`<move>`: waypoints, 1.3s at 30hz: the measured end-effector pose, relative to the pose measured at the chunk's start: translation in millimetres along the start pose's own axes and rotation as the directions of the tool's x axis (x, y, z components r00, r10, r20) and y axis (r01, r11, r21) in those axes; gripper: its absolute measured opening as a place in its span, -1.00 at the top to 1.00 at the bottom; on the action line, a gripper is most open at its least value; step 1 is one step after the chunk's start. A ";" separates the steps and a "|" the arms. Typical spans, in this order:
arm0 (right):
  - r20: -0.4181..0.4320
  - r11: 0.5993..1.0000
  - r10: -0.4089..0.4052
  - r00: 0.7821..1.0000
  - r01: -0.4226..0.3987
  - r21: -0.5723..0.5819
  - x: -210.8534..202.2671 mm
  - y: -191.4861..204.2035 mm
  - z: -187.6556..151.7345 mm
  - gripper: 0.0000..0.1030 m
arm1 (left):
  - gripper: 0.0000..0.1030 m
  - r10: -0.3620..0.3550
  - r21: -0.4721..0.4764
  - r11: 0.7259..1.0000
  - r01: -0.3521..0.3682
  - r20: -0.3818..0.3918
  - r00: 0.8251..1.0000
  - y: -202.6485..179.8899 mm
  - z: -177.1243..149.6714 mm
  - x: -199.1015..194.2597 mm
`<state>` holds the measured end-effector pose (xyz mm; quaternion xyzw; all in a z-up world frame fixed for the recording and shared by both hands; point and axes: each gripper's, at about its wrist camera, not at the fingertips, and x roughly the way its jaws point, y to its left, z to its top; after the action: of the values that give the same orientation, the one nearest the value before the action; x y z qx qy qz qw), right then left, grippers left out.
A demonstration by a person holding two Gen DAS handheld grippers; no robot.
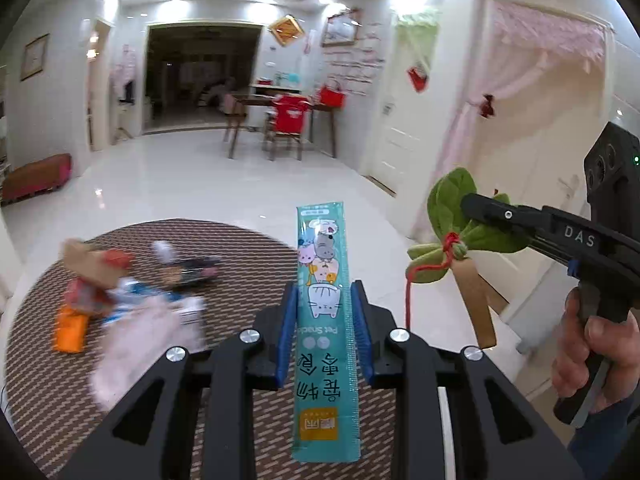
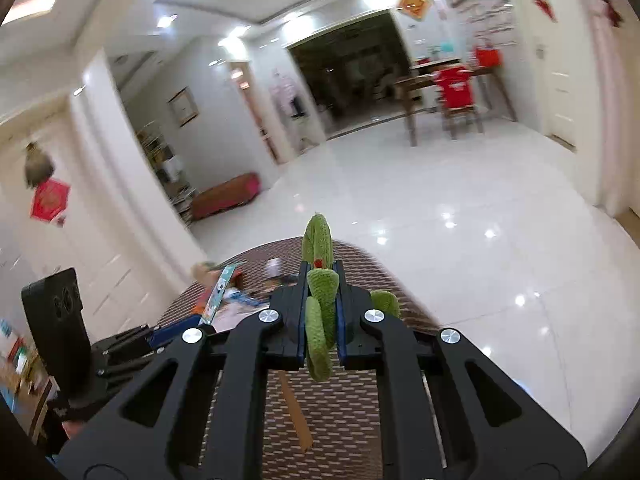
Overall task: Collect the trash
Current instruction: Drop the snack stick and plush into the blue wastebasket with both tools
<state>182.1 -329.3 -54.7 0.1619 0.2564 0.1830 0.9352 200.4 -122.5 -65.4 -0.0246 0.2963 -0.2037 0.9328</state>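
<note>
Two grips, both loaded. Left wrist view: left gripper [image 1: 324,304] is narrowly parted, pads clamped on a teal snack sachet [image 1: 325,320] printed "Pet Snack", with cartoon cats and Chinese characters; right gripper [image 1: 468,202] is marked "DAS". Blurred wrappers [image 1: 120,292] lie on the round woven table [image 1: 240,248]. Right wrist view: right gripper [image 2: 321,276] is fully closed on a green felt leaf ornament [image 2: 320,304], its brown paper tag [image 2: 298,416] hanging below, above the table.

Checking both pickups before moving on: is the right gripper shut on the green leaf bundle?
Shut on it: the right gripper has both blue pads pressing the green leaf bundle.
</note>
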 end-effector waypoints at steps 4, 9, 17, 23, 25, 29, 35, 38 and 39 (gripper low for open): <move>-0.022 0.991 -0.106 0.994 0.108 0.080 -7.6 -65.2 -6.0 0.79 | 0.49 -0.069 0.035 0.997 0.072 -0.074 0.995 -52.2 -2.7 55.1; -0.116 0.955 -0.215 0.970 0.234 0.181 2.5 -145.5 -38.5 0.79 | 0.49 -0.125 0.070 0.987 0.142 -0.204 0.971 -108.2 -28.7 127.4; -0.284 0.899 -0.222 0.933 0.309 0.311 37.4 -236.7 -102.2 0.78 | 0.48 -0.081 0.109 0.985 0.135 -0.400 0.913 -156.4 -80.2 236.8; -0.364 0.855 -0.177 0.915 0.326 0.403 62.8 -284.3 -136.3 -0.37 | -0.62 -0.040 0.098 0.990 0.103 -0.507 0.861 -157.9 -102.6 296.9; -0.365 0.837 -0.187 0.912 0.342 0.426 61.6 -294.2 -146.3 -0.63 | -0.67 -0.013 0.101 0.992 0.070 -0.481 0.877 -154.6 -101.6 297.6; -0.371 0.815 -0.190 0.909 0.357 0.456 52.2 -304.0 -158.3 -0.79 | -0.72 0.010 0.097 0.994 0.042 -0.480 0.877 -149.0 -101.7 293.2; -0.341 0.801 -0.278 0.898 0.412 0.435 30.3 -296.5 -150.0 -0.88 | -0.73 0.001 0.110 0.993 0.052 -0.429 0.903 -154.7 -86.9 268.4; -0.318 0.799 -0.309 0.896 0.426 0.425 17.3 -286.2 -141.3 -0.88 | -0.78 0.001 0.133 0.990 0.053 -0.380 0.925 -157.2 -78.7 243.9; -0.307 0.801 -0.316 0.898 0.426 0.421 12.8 -281.7 -137.8 -0.88 | -0.78 -0.003 0.136 0.989 0.057 -0.365 0.931 -158.8 -75.4 236.9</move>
<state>191.1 -543.1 -284.3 0.3122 0.4226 -0.0569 0.8489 275.5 -355.8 -229.6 0.0767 0.4479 -0.2399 0.8579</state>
